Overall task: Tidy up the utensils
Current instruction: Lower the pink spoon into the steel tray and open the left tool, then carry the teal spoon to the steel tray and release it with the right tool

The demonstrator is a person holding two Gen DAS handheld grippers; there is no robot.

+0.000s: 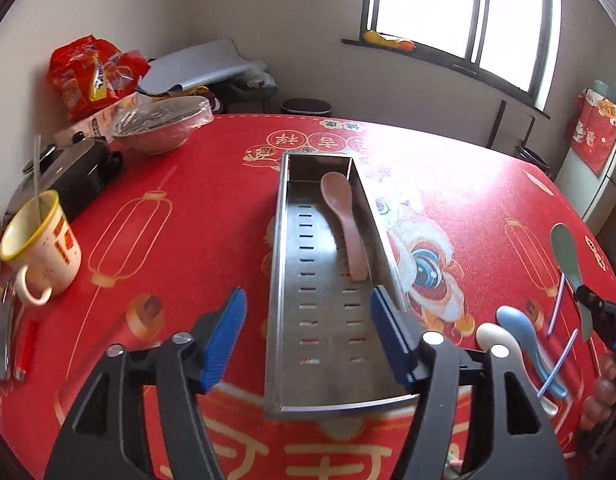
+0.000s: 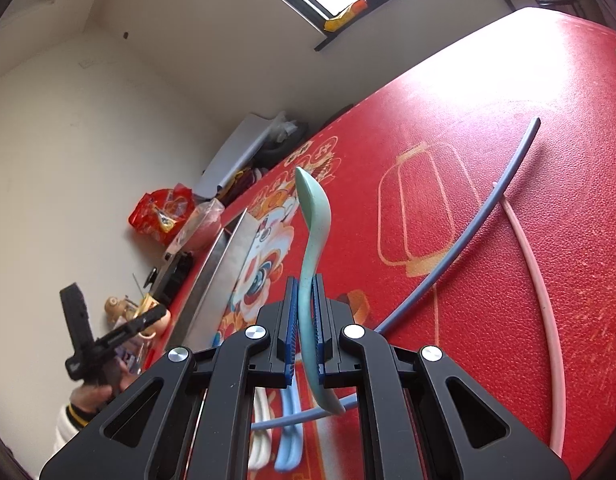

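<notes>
Landmark: steel tray, long, slotted floor, near end partly hidden behind left gripper, whose jaws stand wide and empty. Pink spoon lies inside it. Right gripper clamps the matte green spoon, raised right of the tray; handle tip cut off behind the pads.

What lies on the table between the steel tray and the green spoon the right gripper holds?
In the left wrist view, between the tray and the green spoon lies only bare red tablecloth with its lion print; the other spoons lie nearer the camera.
</notes>
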